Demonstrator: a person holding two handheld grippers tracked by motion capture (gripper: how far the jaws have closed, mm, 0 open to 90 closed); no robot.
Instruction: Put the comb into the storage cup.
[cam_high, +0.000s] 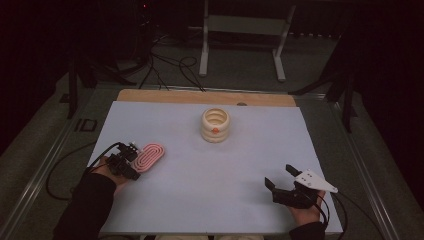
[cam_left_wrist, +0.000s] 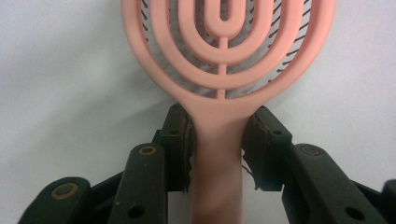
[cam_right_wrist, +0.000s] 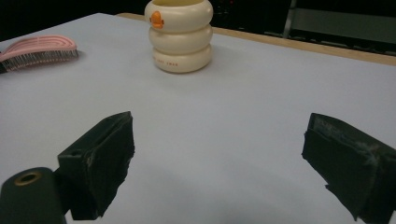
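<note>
High view. A pink hairbrush (cam_high: 148, 157) was recorded lying flat on the white table (cam_high: 200, 200), at its left edge, with the left gripper (cam_high: 131, 159) set at its handle end. The right gripper (cam_high: 280, 177) was held well apart at the lower right, jaws spread, nothing between them. A cream ribbed cup (cam_high: 215, 125) stood upright toward the far middle. The grip itself could not be resolved here, being too small and dark.

Left gripper view. The left gripper (cam_left_wrist: 218, 135) was seen clenched on the brush (cam_left_wrist: 224, 51) at the neck, where handle meets head, one pad on each side. Risk judged: the neck tapers and is smooth, so the brush could pivot or slip forward if lifted, the head being the heavier end. The head's far end was cut off by the frame's top; the handle end was hidden between the jaws.

Right gripper view. The right gripper (cam_right_wrist: 217, 158) was seen released and empty. The brush (cam_right_wrist: 39, 51) lay far left, bristles down; the cup (cam_right_wrist: 180, 35) stood beyond. Risk judged: the cup could be tipped if struck by the brush. The cup's rim was cropped and its printing illegible.
</note>
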